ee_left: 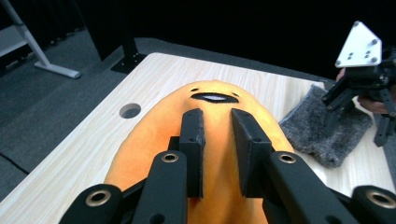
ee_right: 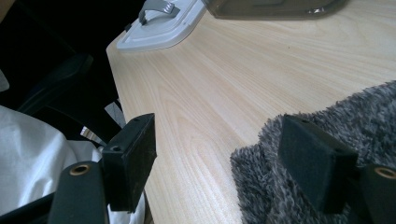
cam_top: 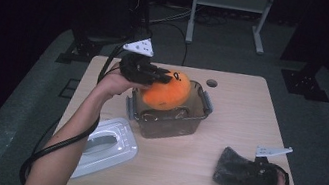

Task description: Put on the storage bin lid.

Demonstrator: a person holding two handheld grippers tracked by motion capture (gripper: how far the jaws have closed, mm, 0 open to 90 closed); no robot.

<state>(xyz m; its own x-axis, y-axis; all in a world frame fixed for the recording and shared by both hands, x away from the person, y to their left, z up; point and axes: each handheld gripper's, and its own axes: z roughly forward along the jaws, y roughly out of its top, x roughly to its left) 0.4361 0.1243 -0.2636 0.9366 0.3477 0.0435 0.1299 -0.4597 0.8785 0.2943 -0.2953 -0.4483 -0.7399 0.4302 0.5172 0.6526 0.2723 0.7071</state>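
An orange plush toy (cam_top: 168, 92) with a small black face hangs tilted over the open clear plastic box (cam_top: 172, 126), its lower end within the rim. My left gripper (cam_top: 161, 76) is shut on its upper side; in the left gripper view the jaws (ee_left: 217, 140) pinch a fold of the plush (ee_left: 215, 95). My right gripper (cam_top: 252, 174) rests at the front right on a grey fuzzy cloth (cam_top: 232, 172). In the right gripper view it (ee_right: 219, 158) is open, one jaw on the cloth (ee_right: 355, 116) and the other over bare wood near the table's edge.
The box's white lid (cam_top: 105, 146) with a grey handle lies flat at the front left, also seen as the lid (ee_right: 159, 23). A round cable hole (cam_top: 211, 83) sits behind the box. A metal frame (cam_top: 229, 12) stands on the floor beyond the table.
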